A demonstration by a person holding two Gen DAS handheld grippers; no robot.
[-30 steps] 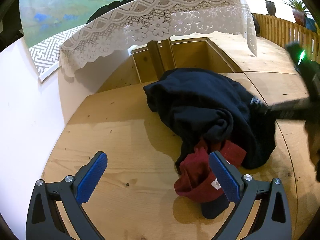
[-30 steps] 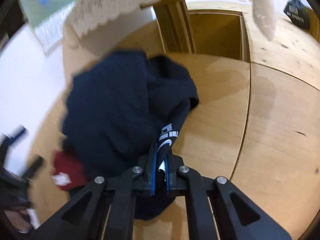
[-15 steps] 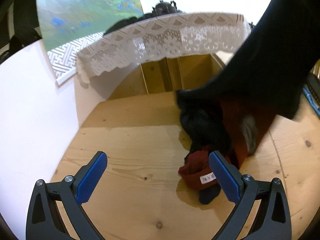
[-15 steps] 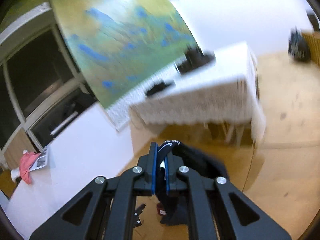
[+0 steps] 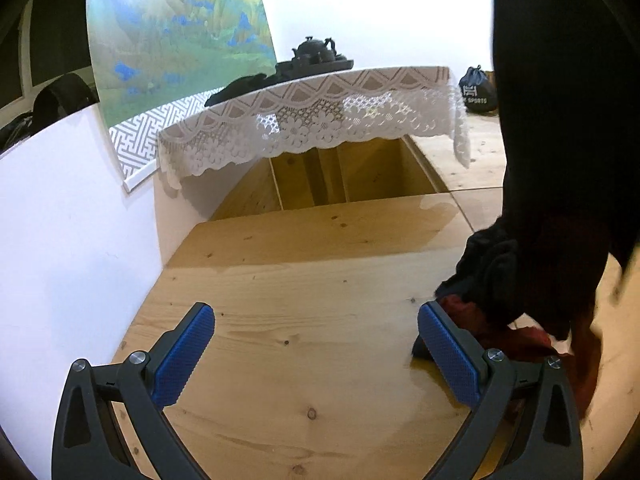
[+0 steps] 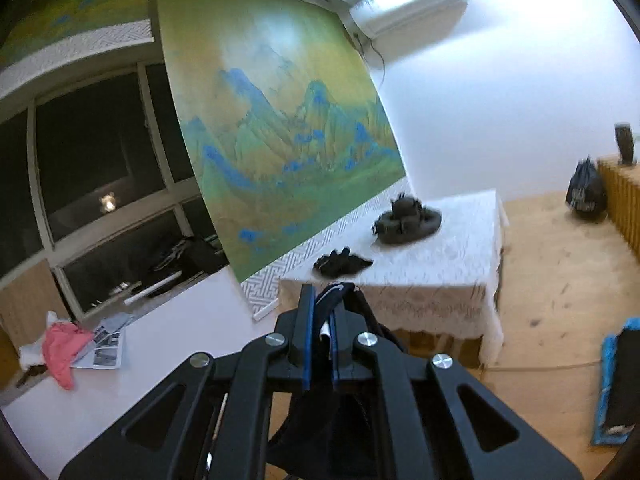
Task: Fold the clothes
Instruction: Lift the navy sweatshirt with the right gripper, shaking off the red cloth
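the right gripper [image 6: 320, 332] is closed on a fold of the navy top [image 6: 334, 294], with a white print and a label showing between the blue pads. this gripper is raised high and looks out over the room, so the cloth hangs down from it. in the left wrist view the same top [image 5: 560, 140] makes a dark vertical curtain along the right edge, its long axis running up and down, and its lower end gathers in a bunch [image 5: 492, 268] on the wooden floor [image 5: 320, 280].

the left gripper [image 5: 316, 352] is low over the floor with its fingers spread wide and nothing between them. the hanging cloth is to its right, just past the right finger [image 5: 448, 352]. a red garment [image 5: 520, 332] lies on the floor under the bunch, touching it and partly behind that finger; it seems caught in the navy cloth, but i cannot tell for sure.

so the left gripper is the nearer one to the lower end of the top, and the cloth lies sideways to the right of its opening, not in front of it. to the left and ahead the floor is bare up to the white wall [image 5: 60, 240] and the table with the lace cloth [image 5: 320, 120], so there is good room to spread the top flat there
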